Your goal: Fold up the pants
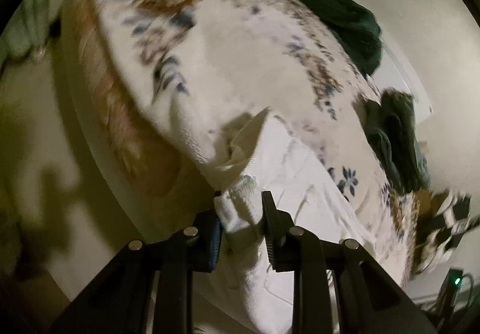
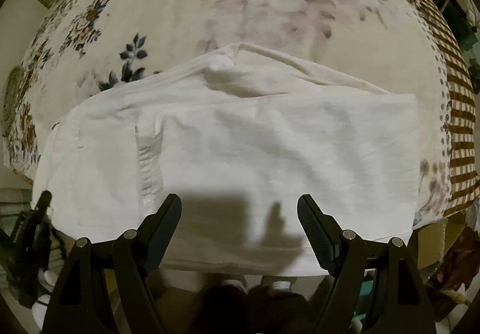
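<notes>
On the bed point(image 2: 300, 43), over a floral blanket point(image 2: 126, 19), the white pants point(image 2: 240, 136) lie spread flat and folded over, reaching the near edge. The left tool point(image 1: 241, 211) pinches a ribbed cuff of the pants at the bed's edge, its fingers pressed on the bunched cloth. The right tool point(image 2: 239, 215) hangs above the near part of the pants, fingers spread wide and holding nothing. Dark green clothes point(image 1: 345, 19) lie at the blanket's far side.

No readable text, label or number — perhaps lost to blur.
</notes>
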A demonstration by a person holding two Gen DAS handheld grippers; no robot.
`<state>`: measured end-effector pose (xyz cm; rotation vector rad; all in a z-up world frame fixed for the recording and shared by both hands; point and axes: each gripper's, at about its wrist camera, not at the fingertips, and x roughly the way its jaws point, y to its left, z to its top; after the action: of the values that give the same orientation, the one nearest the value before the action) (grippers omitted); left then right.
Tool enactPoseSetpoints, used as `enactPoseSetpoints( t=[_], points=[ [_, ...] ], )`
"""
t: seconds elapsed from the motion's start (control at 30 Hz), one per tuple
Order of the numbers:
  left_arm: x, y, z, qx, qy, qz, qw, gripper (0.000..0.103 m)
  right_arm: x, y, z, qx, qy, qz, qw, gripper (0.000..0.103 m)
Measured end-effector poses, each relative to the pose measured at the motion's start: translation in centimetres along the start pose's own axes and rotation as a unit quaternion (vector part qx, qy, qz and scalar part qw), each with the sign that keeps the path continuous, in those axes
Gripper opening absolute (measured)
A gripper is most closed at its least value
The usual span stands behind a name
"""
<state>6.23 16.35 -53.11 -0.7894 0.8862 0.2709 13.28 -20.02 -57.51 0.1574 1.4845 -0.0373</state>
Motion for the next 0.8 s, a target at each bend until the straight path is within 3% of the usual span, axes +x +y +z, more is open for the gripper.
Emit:
enactPoseSetpoints(
  t=[0.13,0.17,0.2,0.3,0.37,0.47,0.8],
  points=[
    [1.4,0.4,0.4,-0.011,0.01,-0.006,0.9999,0.024,0.0,-0.3,-0.3,0.002,0.001,0.006,1.0,0.082],
    [2.5,1.0,0.6,-0.026,0.022,-0.005,0.9994,0.032,0.0,-0.5,-0.4,0.003,0.001,0.007,1.0,0.082],
    [3.5,1.7,0.9,-0.038,0.031,0.003,0.9988,0.033,-0.1,-0.7,-0.4,0.006,0.001,0.007,1.0,0.082],
    [4.8,2.9,1.3,-0.054,0.039,0.008,0.9977,0.03,-0.2,-1.5,-0.4,0.013,0.001,0.01,1.0,0.082],
    [3.5,1.6,1.4,-0.023,0.018,0.002,0.9996,0.022,-0.1,-2.0,-0.4,0.016,0.002,0.01,1.0,0.082],
    [0.6,-1.1,0.6,0.025,-0.014,0.0,0.9996,0.02,0.1,-3.1,-0.6,0.024,0.005,0.009,1.0,0.082],
    [-3.4,-2.0,-0.5,0.007,-0.027,0.021,0.9994,0.017,0.4,-5.3,-1.2,0.038,0.007,0.018,0.999,0.082]
  ],
)
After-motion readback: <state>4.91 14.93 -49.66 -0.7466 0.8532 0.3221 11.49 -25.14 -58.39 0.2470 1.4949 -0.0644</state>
